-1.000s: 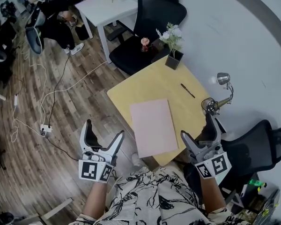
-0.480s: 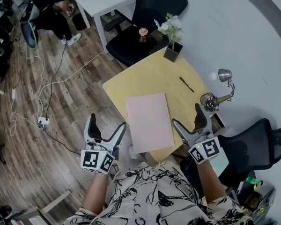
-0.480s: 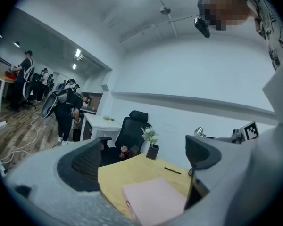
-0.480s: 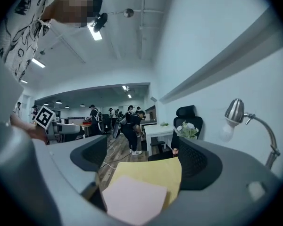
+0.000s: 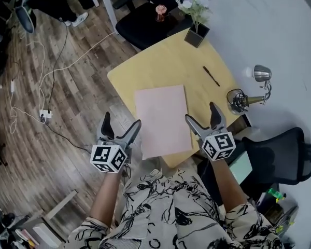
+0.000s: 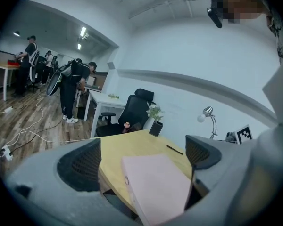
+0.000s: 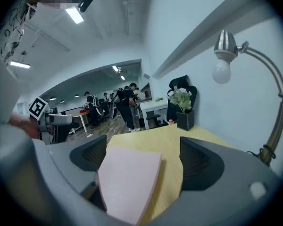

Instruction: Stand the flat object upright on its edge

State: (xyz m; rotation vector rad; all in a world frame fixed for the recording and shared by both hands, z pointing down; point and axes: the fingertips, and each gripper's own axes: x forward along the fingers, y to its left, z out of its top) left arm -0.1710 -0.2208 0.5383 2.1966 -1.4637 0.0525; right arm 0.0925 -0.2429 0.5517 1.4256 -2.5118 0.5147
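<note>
Beside the binder (image 5: 162, 119), the right gripper (image 5: 201, 114) came nearer.

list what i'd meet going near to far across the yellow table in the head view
pink folder → pen → potted plant. The desk lamp stands at the right edge, level with the folder's far end, so it is left out of the order.

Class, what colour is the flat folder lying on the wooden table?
Pale pink: the folder shows this best in the head view.
</note>
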